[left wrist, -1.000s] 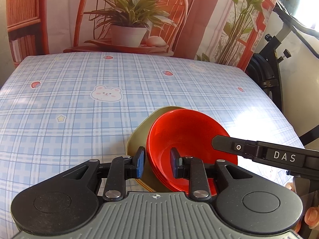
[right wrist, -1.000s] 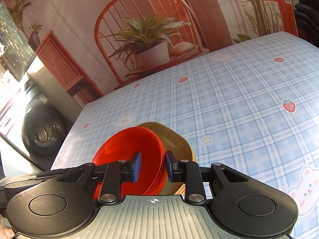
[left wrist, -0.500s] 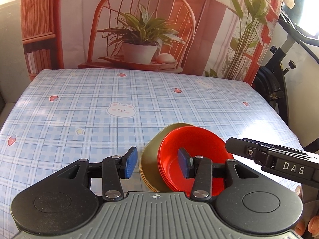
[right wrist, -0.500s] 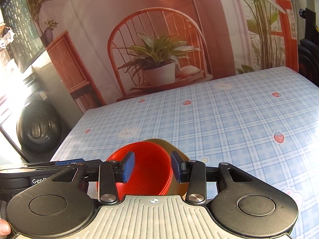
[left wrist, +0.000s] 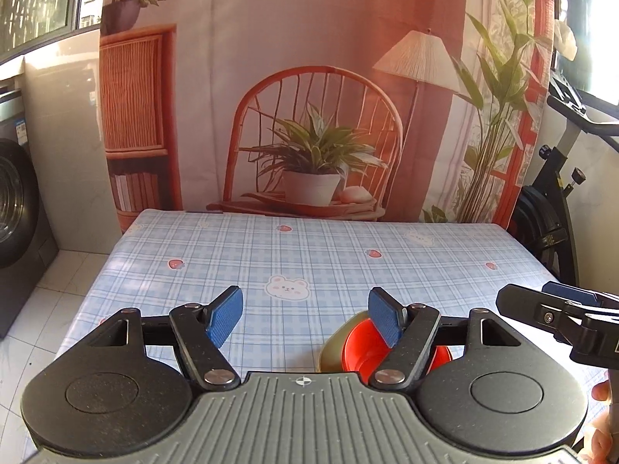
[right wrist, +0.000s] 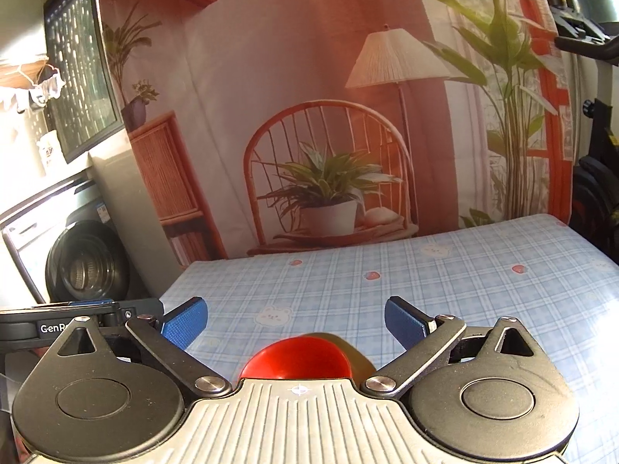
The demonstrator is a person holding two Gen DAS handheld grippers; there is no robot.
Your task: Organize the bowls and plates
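Note:
A stack of red bowls (left wrist: pixel 361 350) sits in an olive-yellow plate (left wrist: pixel 332 352) on the checked tablecloth near the table's front edge. It also shows in the right wrist view, the red bowls (right wrist: pixel 296 359) with the plate's rim (right wrist: pixel 363 359) behind them, partly hidden by the gripper body. My left gripper (left wrist: pixel 305 317) is open and empty, raised above and behind the stack. My right gripper (right wrist: pixel 294 323) is open and empty, also raised above the stack. The right gripper's finger (left wrist: pixel 549 309) shows at the right of the left wrist view.
The blue checked tablecloth (left wrist: pixel 309 255) covers the table. A printed backdrop (left wrist: pixel 317 116) hangs behind the far edge. A washing machine (right wrist: pixel 81 266) stands to the left and an exercise bike (left wrist: pixel 557 201) to the right.
Both grippers have opened wide and pulled up and back from the stack. The bowls and plate stay on the table, now low in both views.

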